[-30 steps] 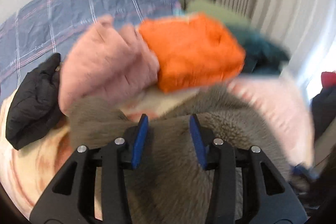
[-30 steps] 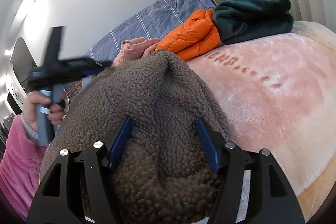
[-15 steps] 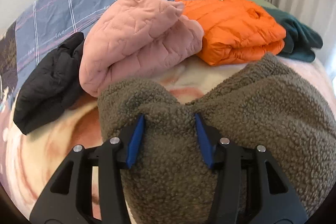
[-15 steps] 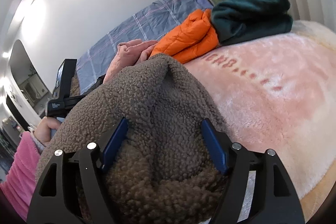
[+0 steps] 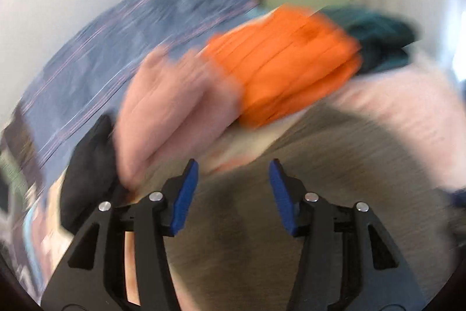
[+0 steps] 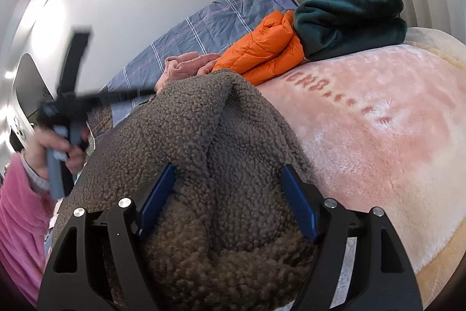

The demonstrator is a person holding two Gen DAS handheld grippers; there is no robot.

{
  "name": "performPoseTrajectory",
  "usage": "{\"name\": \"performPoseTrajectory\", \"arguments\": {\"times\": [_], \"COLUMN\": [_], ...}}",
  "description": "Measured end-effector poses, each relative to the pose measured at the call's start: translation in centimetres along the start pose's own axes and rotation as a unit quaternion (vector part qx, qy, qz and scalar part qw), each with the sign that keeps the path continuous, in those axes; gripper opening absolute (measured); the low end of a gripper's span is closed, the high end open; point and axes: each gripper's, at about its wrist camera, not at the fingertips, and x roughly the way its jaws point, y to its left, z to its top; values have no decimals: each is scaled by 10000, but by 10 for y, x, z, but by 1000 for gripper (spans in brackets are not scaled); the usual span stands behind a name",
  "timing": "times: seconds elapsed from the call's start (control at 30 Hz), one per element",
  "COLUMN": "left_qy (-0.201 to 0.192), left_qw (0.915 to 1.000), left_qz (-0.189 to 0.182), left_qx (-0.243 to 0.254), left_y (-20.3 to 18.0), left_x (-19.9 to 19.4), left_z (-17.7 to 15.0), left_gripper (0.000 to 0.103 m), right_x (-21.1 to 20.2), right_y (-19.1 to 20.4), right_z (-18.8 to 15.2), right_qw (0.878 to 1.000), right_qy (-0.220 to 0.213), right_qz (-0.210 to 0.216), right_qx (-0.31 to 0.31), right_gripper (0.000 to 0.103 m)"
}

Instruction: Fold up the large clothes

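Over the fleece (image 6: 233,136) both jaws, just opening, stand released; only right view shows left hand (image 6: 55,145).

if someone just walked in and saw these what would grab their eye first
The bright orange puffy quilted jacket, folded at the far end of the bed, catches the eye first. It lies between a dark green folded fleece and a pink quilted garment. Close to the camera, a bulky brown curly-pile fleece coat lies heaped on the pale pink plush blanket.
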Motion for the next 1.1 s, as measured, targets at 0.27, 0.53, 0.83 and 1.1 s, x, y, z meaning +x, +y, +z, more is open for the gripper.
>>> {"name": "performPoseTrajectory", "arguments": {"times": [0.27, 0.53, 0.83, 1.1], "left_qy": [1633, 1791, 1164, -407], "left_qw": [9811, 9806, 9918, 9980], "left_qz": [-477, -757, -414, 77], "left_qx": [924, 256, 340, -483], "left_y": [-82, -56, -57, -5], "left_x": [115, 135, 101, -40], "left_z": [25, 25, 21, -3], "left_gripper": [72, 83, 83, 83], "right_x": [3, 8, 6, 6], "right_y": [-4, -4, -3, -9], "right_z": [1, 5, 1, -1], "right_qw": [9998, 9999, 9999, 9998], "right_qy": [27, 22, -30, -49], "right_qz": [-207, -143, -86, -211], "right_qx": [78, 67, -93, 12], "right_gripper": [75, 79, 82, 97]}}
